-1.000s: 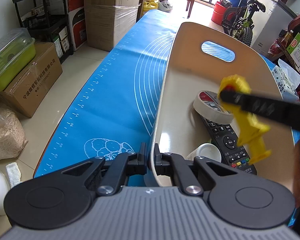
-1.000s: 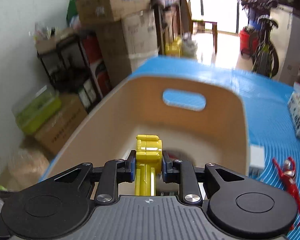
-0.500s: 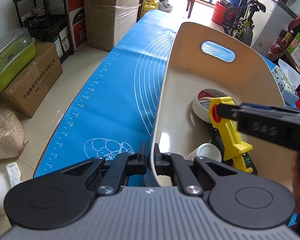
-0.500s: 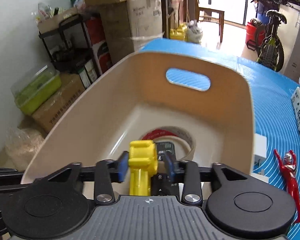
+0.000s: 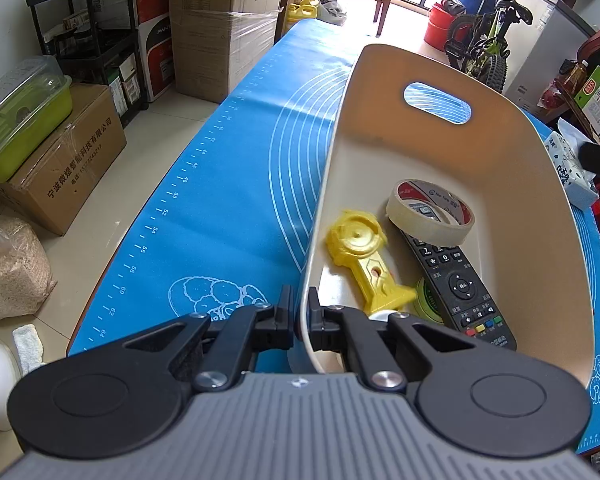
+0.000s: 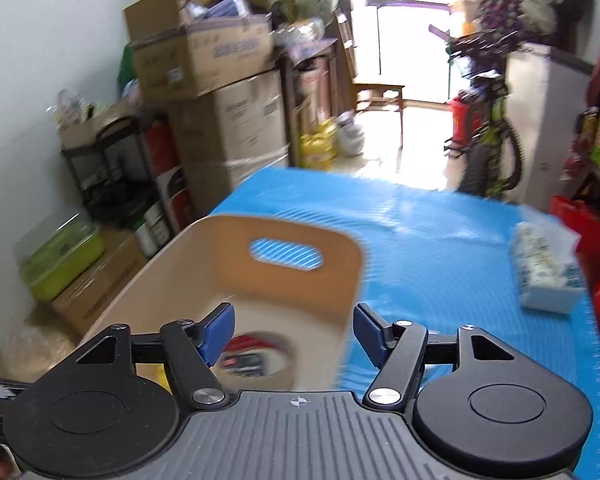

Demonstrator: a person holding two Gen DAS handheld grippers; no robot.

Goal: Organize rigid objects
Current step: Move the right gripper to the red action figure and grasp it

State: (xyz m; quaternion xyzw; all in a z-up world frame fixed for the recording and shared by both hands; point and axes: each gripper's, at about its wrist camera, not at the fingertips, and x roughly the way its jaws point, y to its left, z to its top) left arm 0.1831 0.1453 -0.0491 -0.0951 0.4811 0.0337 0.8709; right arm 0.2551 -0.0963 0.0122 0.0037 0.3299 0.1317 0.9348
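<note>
My left gripper (image 5: 299,322) is shut on the near-left rim of a beige bin (image 5: 480,152) with a handle slot, standing on the blue mat (image 5: 236,184). Inside the bin lie a yellow toy (image 5: 364,256), a roll of tape (image 5: 430,212), a black remote (image 5: 460,292) and a green-lidded item partly hidden beside it. My right gripper (image 6: 293,334) hovers above the bin's (image 6: 236,280) near right rim, its jaws opening with nothing between them; the tape roll (image 6: 256,354) shows below it, blurred.
A tissue pack (image 6: 544,272) lies on the mat (image 6: 440,240) to the right of the bin. Cardboard boxes (image 5: 220,20), a black shelf and a green container (image 5: 20,116) stand on the floor left of the table. A bicycle (image 5: 484,48) is at the far end.
My right gripper let go of the yellow toy, which now lies on the bin floor. It then rose and drew back to the right, jaws spreading. The left gripper stayed put.
</note>
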